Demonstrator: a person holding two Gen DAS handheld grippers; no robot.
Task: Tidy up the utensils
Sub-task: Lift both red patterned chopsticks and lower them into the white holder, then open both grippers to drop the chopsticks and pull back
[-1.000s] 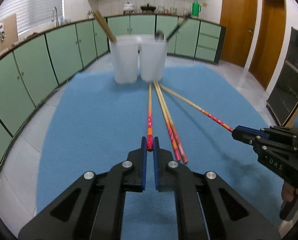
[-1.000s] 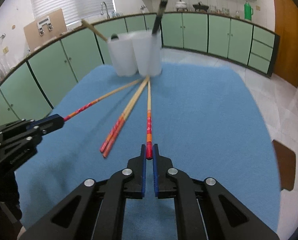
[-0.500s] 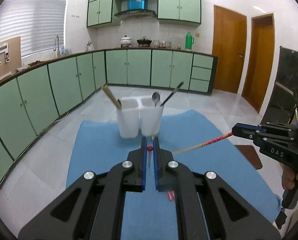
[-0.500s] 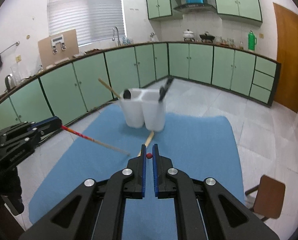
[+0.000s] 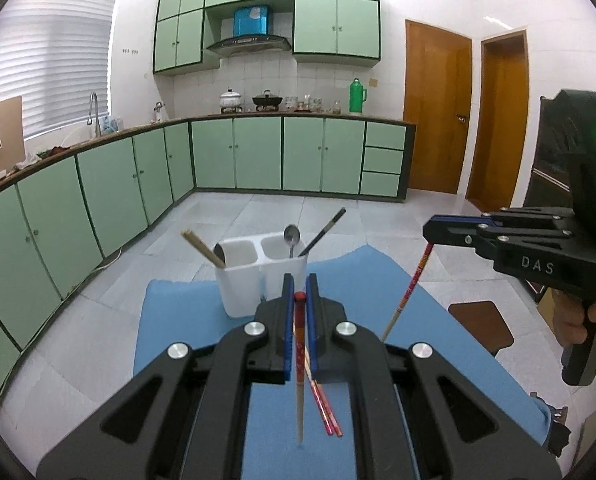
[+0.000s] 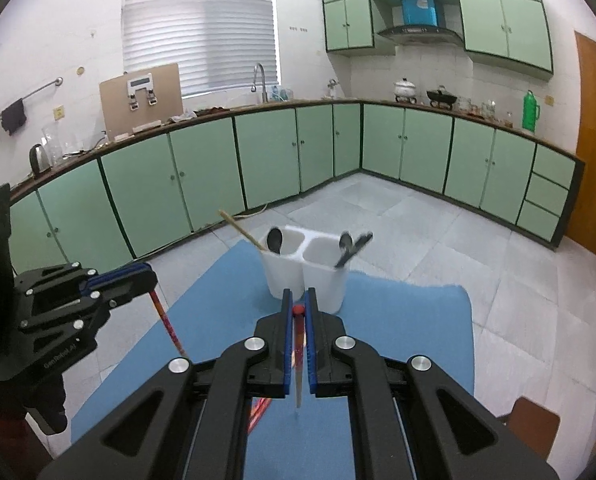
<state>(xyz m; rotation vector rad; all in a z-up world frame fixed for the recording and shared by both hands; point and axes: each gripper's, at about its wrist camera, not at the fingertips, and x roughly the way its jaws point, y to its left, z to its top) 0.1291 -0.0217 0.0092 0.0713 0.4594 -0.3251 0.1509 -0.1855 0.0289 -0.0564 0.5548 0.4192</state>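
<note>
The left gripper (image 5: 299, 296) is clamped on a chopstick (image 5: 299, 360) by its red end, the pale tip hanging down toward the blue mat (image 5: 377, 280). The right gripper (image 6: 296, 308) is likewise clamped on a second chopstick (image 6: 298, 368), its tip also pointing down at the mat. A second ago both sticks lay flat on the mat with their tips toward the holder; half a second ago they were raised and roughly level; now both hang close to upright, lifted clear of the mat.

The white two-cup holder (image 5: 258, 276) stands at the far end of the mat. Its left cup holds wooden chopsticks (image 5: 202, 248) and a dark spoon (image 5: 219, 254); its right cup holds a metal spoon (image 5: 292, 237) and a black utensil (image 5: 323, 230). Both views now look level across the kitchen, where earlier they looked down on the mat.

Two more chopsticks (image 5: 325, 408) lie on the mat near the left gripper, side by side, in the place they had a second ago. Green cabinets (image 5: 258, 152) line the far wall.
</note>
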